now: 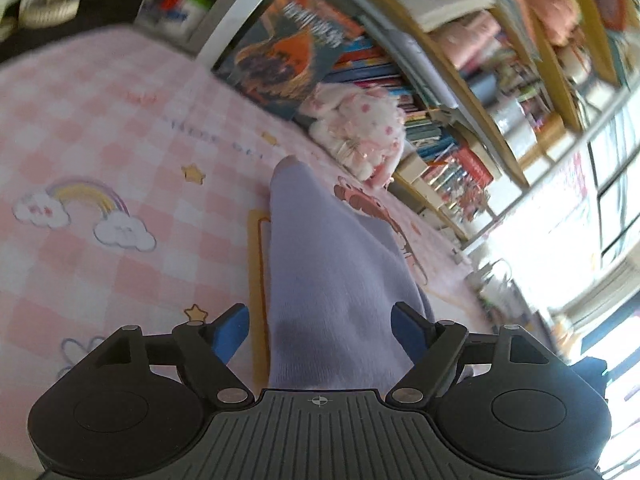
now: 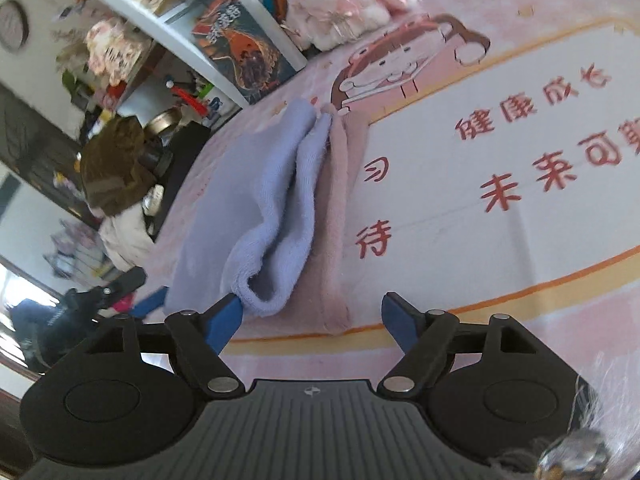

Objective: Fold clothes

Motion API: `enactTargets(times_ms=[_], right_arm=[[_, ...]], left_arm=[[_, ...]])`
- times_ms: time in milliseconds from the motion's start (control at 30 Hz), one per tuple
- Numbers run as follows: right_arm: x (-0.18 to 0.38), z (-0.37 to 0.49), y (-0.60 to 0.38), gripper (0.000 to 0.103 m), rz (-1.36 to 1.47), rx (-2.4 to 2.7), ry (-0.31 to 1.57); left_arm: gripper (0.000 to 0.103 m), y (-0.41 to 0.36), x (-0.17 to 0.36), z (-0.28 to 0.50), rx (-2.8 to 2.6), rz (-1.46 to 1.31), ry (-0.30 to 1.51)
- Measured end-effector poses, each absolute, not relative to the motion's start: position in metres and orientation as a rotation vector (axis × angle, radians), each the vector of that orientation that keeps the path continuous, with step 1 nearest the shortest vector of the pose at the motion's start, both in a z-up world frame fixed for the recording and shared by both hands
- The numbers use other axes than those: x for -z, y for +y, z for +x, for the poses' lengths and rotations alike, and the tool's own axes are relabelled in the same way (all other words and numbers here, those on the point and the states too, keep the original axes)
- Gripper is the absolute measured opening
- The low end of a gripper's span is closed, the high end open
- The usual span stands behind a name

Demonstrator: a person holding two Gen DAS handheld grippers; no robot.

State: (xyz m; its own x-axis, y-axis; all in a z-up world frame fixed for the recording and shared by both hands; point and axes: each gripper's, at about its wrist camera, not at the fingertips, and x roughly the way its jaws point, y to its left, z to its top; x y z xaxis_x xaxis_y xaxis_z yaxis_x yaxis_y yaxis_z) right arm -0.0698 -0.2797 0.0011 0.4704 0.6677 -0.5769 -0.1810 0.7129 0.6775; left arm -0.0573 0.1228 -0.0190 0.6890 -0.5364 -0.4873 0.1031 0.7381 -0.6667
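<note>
The lavender cloth (image 2: 264, 200) lies bunched in soft folds on the pink printed bed cover (image 2: 460, 184), resting partly on a pale pink cloth (image 2: 340, 216) beneath it, with a white plush toy (image 2: 340, 4) and a leaning book (image 2: 244, 56) beyond its far end. The left gripper (image 1: 320, 328) has its blue fingers (image 1: 230, 330) spread wide to either side of the cloth's near end, gripping nothing. The right gripper (image 2: 316, 320) is likewise released, its left finger just touching the cloth's rolled hem while the other stands apart over the bed cover.
</note>
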Motion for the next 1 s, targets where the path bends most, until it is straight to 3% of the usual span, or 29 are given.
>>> enactTargets(times_ms=[400,533,633,700,867,933,1000], right_arm=[[-0.002,-0.025,-0.259,0.076,0.670,-0.582,1.032],[-0.001,-0.015,-0.254,0.075,0.665,-0.586,1.044],[-0.006,-0.016,-0.245,0.063,0.592,-0.580,1.027],[-0.013,-0.022,-0.237,0.045,0.492,-0.580,0.992],[-0.043,-0.055,-0.196,0.021,-0.004,-0.606,0.791],[-0.043,-0.057,-0.194,0.022,-0.035,-0.629,0.807],[-0.038,-0.046,-0.207,0.033,0.068,-0.629,0.867]], left_arm=[[0.076,0.114,0.044,-0.014,0.437,-0.722,0.819],[0.063,0.104,0.043,-0.010,0.423,-0.683,0.819],[0.057,0.099,0.039,-0.013,0.402,-0.631,0.806],[0.051,0.091,0.031,-0.018,0.390,-0.552,0.784],[0.051,0.076,0.014,-0.027,0.374,-0.395,0.741],[0.056,0.081,0.017,-0.026,0.377,-0.423,0.763],[0.057,0.092,0.021,-0.024,0.384,-0.487,0.788]])
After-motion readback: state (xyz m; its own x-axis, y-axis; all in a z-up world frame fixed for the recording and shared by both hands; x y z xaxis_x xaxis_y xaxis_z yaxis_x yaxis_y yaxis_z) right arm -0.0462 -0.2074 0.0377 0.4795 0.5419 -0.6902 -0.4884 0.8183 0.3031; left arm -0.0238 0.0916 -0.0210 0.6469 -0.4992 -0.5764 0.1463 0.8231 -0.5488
